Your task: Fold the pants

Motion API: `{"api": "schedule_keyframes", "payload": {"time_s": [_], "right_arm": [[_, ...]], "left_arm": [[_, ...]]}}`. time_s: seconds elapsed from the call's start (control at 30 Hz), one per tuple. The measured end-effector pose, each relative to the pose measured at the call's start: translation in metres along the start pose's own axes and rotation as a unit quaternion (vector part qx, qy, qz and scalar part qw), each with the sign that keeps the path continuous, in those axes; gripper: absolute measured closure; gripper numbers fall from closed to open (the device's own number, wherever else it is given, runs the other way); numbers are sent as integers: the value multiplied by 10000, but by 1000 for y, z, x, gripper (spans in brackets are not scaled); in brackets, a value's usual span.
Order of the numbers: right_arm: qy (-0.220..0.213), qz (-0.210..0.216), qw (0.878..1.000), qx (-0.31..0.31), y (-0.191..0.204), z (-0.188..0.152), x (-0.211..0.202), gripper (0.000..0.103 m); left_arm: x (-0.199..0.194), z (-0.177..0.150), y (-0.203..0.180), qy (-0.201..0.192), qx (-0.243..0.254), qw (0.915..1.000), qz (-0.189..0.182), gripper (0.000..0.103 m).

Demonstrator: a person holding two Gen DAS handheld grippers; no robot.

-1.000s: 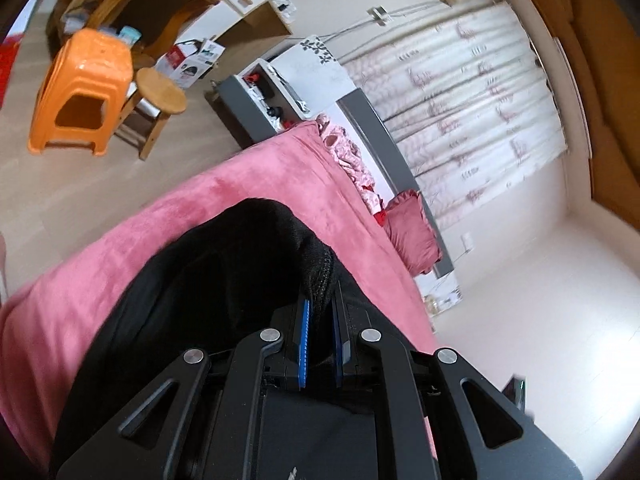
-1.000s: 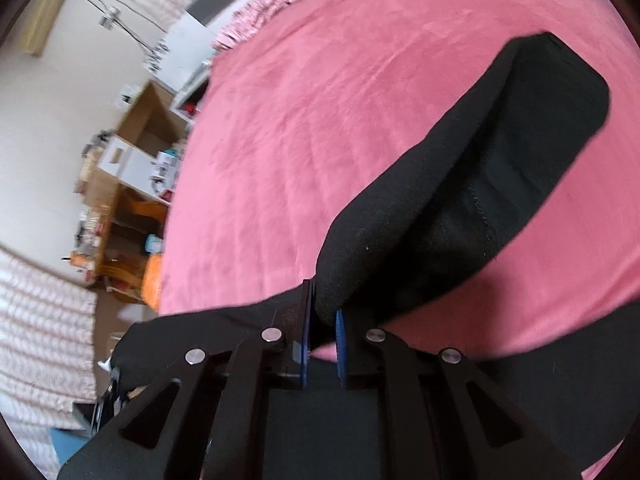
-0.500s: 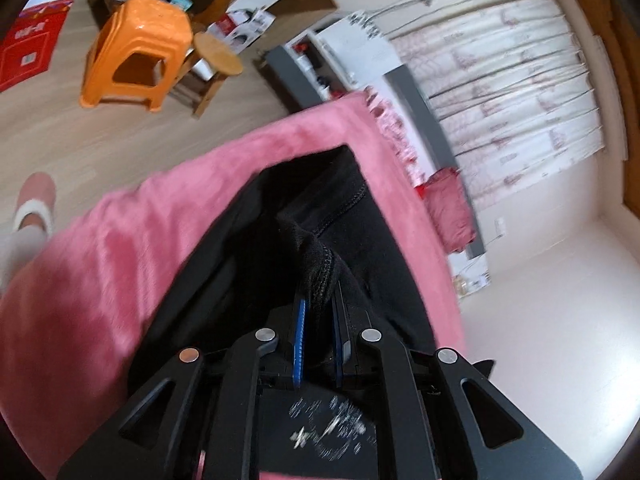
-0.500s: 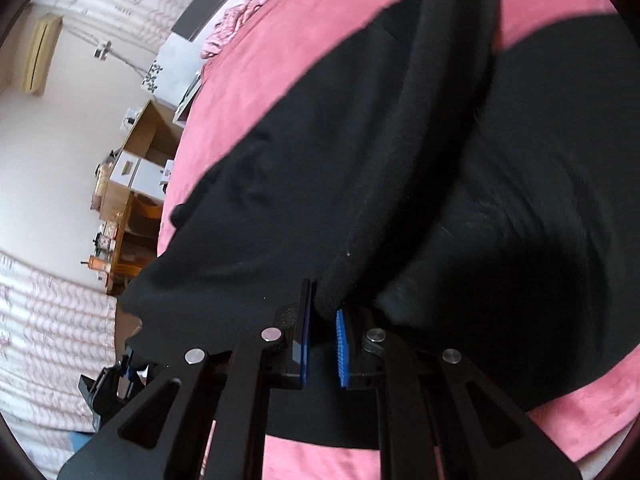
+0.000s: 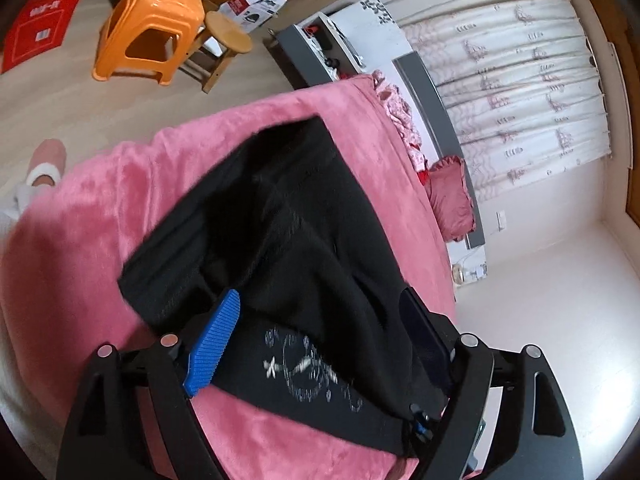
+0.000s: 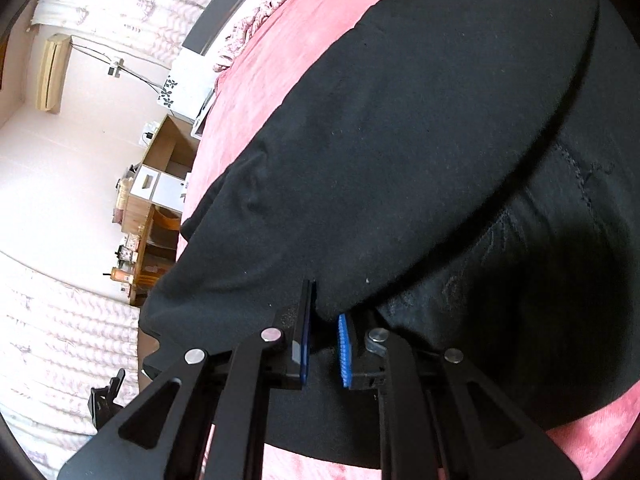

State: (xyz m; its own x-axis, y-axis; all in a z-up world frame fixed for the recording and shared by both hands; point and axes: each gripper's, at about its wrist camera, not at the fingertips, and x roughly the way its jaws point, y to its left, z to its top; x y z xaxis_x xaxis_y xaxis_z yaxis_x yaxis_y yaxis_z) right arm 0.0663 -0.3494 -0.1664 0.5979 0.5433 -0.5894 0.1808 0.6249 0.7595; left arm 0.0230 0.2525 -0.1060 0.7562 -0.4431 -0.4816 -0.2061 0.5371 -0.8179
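Note:
Black pants [image 5: 288, 208] lie folded over on the pink bed blanket [image 5: 100, 220], a white print showing near the close edge. My left gripper [image 5: 320, 296] hovers low over that near edge and its jaws are opening; the cloth lies between the spread blue pads [image 5: 216, 336] but neither presses on it. In the right wrist view the pants [image 6: 420, 140] fill most of the frame, and my right gripper [image 6: 324, 312] is shut on a thick folded edge of the fabric just above the blanket [image 6: 320, 12].
An orange plastic stool [image 5: 152, 28] and a round wooden stool [image 5: 228, 34] stand on the floor beyond the bed. A person's slippered foot [image 5: 44, 160] is at the bed's left side. A red pillow [image 5: 452, 200] and a grey headboard [image 5: 436, 112] lie at the far end.
The left gripper's jaws have spread wide and let go of the pants edge, which dropped onto the bed. The right gripper came down with its pinched fold, laying the leg over the rest.

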Motion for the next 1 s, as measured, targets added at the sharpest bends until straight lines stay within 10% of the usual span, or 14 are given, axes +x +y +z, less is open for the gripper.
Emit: {"api": "schedule_keyframes", "payload": {"time_s": [0.2,0.37,0.7,1.0], "right_arm": [[13,61,9999,146,-4,-2,-2,89],[-50,-175,9998,-26,7,19,-3,92],[-848,540,9923,-722,65,24,-71,95],[500,-72,9986,125,-16,-41,-20,95]], "left_arm": [[10,40,11,-217,-221,9987,415,23],[36,51,-14,301,371,9978,470,93],[-42,78,-92,-668,1900,9766,-759,98],[-14,30,24,345,1421,9855,857,98]]}}
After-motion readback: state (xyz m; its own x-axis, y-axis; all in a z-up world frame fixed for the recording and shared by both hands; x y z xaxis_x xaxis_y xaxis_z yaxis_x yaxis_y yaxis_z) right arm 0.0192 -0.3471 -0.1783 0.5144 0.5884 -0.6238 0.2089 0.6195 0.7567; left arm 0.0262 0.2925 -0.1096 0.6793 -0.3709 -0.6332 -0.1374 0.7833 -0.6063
